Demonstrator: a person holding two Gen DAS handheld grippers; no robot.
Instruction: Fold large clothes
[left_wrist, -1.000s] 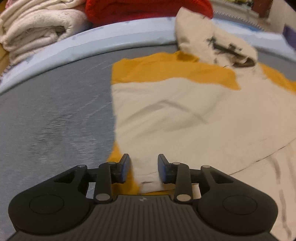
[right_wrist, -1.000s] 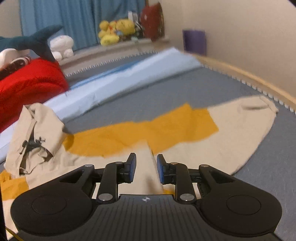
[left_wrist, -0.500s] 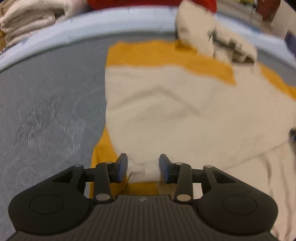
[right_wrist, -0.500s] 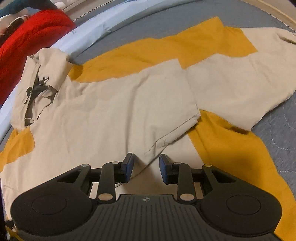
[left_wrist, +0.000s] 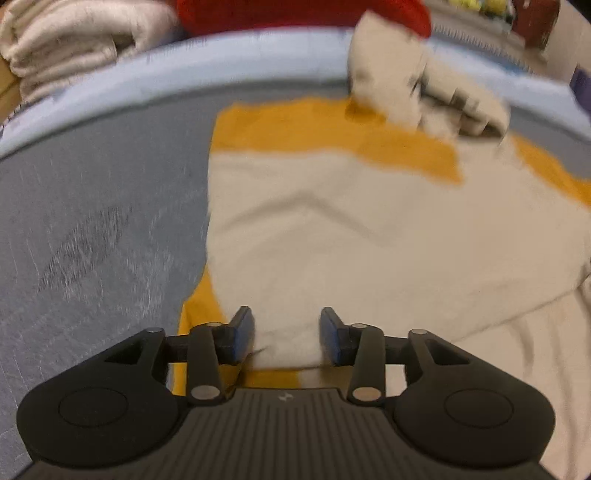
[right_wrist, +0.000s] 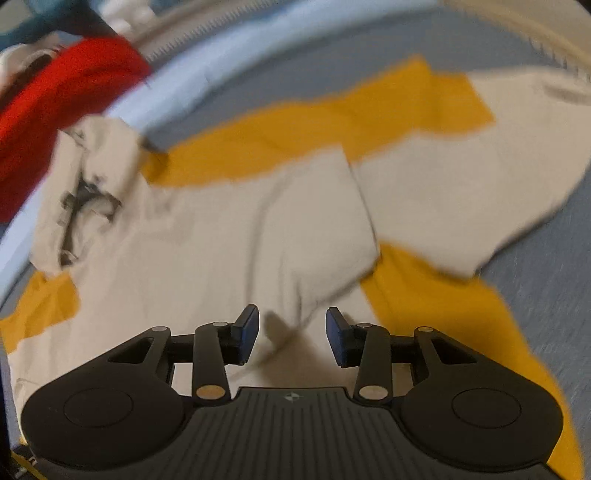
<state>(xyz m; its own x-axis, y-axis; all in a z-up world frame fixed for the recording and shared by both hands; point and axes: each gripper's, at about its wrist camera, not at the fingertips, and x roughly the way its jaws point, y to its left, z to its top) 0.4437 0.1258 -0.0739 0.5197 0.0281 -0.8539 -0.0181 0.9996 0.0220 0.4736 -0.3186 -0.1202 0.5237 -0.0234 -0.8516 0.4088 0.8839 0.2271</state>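
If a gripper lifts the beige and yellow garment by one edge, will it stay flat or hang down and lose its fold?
The garment is probably floppy: it lies flat on the bed with soft creases. Lifted by one edge it would likely droop, and the folded panel could slide open. It looks thin, so probably light.

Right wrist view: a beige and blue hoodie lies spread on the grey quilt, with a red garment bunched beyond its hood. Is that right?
Not quite. The hoodie is beige and mustard yellow, not beige and blue; the right wrist view shows yellow panels across its top and lower right. The rest holds: it lies spread on the grey quilt, with the red garment bunched beyond its hood.
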